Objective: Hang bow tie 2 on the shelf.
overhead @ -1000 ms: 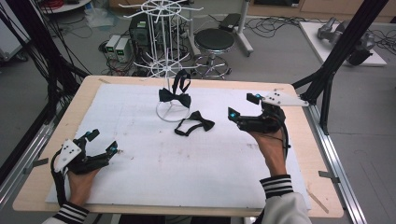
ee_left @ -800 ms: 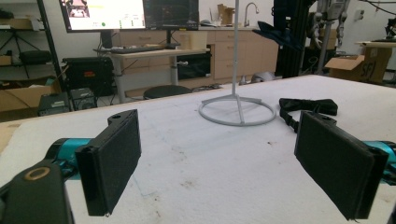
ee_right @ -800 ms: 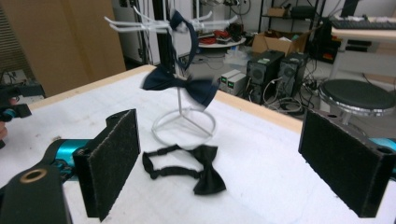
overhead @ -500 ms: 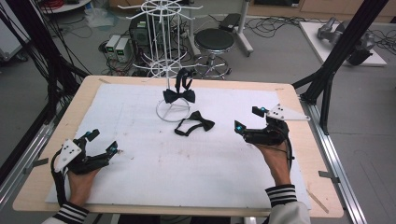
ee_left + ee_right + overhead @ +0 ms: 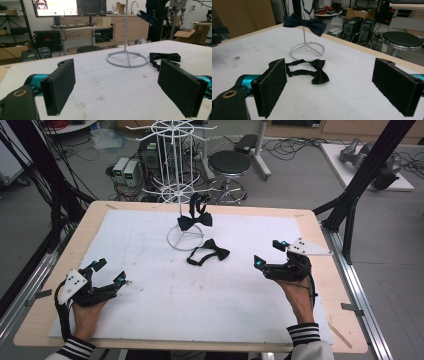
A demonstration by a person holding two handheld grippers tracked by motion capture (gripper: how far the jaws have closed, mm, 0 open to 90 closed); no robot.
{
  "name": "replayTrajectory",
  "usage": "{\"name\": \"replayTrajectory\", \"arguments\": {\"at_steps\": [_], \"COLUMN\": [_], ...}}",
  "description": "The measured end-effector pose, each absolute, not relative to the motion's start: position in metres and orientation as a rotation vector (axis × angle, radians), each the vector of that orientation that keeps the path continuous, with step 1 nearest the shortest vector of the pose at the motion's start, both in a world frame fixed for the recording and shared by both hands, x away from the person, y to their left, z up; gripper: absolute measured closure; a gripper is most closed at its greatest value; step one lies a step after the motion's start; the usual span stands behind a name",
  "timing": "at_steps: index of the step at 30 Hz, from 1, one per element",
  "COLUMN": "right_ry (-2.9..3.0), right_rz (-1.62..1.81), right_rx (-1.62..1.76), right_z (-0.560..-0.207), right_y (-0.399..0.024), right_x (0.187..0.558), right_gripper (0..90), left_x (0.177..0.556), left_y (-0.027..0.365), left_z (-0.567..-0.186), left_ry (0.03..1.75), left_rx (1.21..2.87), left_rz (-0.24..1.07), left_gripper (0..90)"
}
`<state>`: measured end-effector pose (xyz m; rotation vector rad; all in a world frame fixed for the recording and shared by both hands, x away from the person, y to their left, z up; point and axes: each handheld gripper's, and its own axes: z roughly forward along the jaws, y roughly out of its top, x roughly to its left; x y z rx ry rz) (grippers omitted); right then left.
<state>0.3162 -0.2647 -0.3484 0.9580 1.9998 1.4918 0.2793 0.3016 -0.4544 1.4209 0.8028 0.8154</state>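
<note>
A black bow tie (image 5: pixel 210 253) with its strap lies flat on the white mat, just in front of the white wire rack's ring base (image 5: pixel 185 239). A second dark bow tie (image 5: pixel 195 221) hangs on the rack. My right gripper (image 5: pixel 270 253) hovers open to the right of the lying tie, jaws wide with nothing between them; in the right gripper view the tie (image 5: pixel 318 72) lies ahead, left of centre. My left gripper (image 5: pixel 109 272) rests open near the mat's front left. In the left gripper view the lying bow tie (image 5: pixel 165 56) lies ahead on the right.
The white mat (image 5: pixel 165 295) covers most of the wooden table (image 5: pixel 320 285). The tall wire rack (image 5: pixel 178 160) rises at the back centre. A stool (image 5: pixel 229 164), computer boxes and cables stand on the floor beyond the far edge. Black frame posts (image 5: pixel 361 175) flank the table.
My right gripper has come down and drawn back toward the table's front, still open. The left gripper and both bow ties have stayed put.
</note>
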Motion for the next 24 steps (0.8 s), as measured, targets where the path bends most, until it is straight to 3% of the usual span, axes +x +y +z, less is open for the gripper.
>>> {"name": "replayTrajectory", "arguments": {"at_steps": [24], "right_ry": [2.092], "right_rz": [1.464], "right_rx": [0.955], "right_z": [-0.347], "right_y": [-0.257], "right_x": [0.337], "right_gripper": [11.9], "left_x": [0.280], "left_y": [0.302], "left_z": [-0.454], "left_ry": [0.807], "left_rx": [1.414], "left_rz": [0.810], "left_gripper": [15.0]}}
